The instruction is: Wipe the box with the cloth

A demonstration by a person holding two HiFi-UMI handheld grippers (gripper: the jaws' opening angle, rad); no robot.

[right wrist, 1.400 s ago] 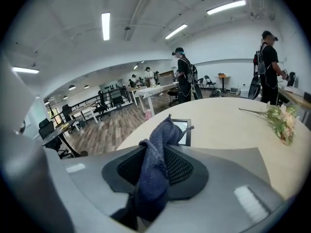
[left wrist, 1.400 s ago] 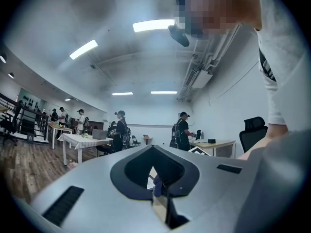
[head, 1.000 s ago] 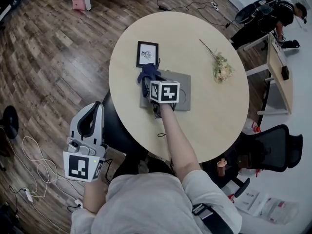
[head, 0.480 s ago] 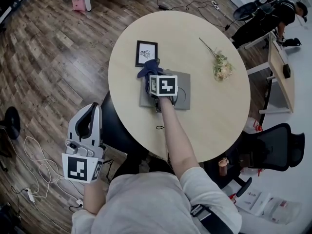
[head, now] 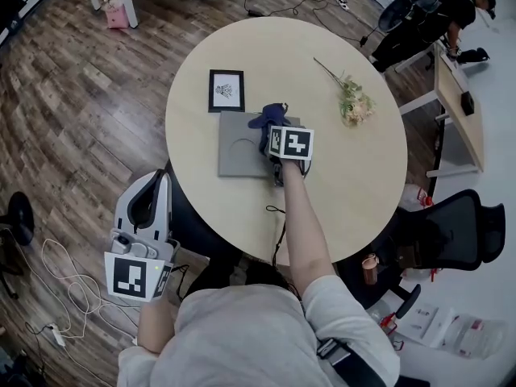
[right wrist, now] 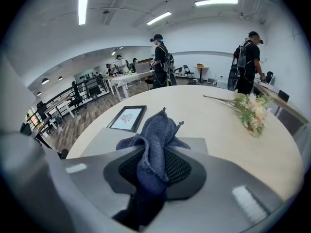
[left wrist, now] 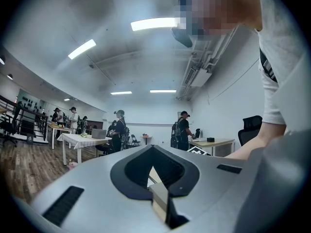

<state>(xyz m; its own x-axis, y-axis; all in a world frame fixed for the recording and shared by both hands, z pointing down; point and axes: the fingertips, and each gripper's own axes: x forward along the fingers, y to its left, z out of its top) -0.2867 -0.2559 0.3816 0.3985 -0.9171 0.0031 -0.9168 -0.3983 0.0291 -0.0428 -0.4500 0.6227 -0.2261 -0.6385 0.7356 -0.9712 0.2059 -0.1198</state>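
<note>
Wiping looked under way. The right claw (right wrist: 148,176) was squeezed tight on the blue cloth (head: 270,121), which touched the grey box (head: 238,147) just below it. Next, it probably needed a sweep over the bare side to its left. The left claw (head: 147,200) hung closed and empty, far from the counter (head: 355,192).

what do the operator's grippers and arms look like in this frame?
Left gripper and right gripper: light grey moulded shells, dark recess around the jaws. Each carries a white cube with black square markers: left cube, right cube. Person wears a light grey short-sleeved shirt; forearms bare.
</note>
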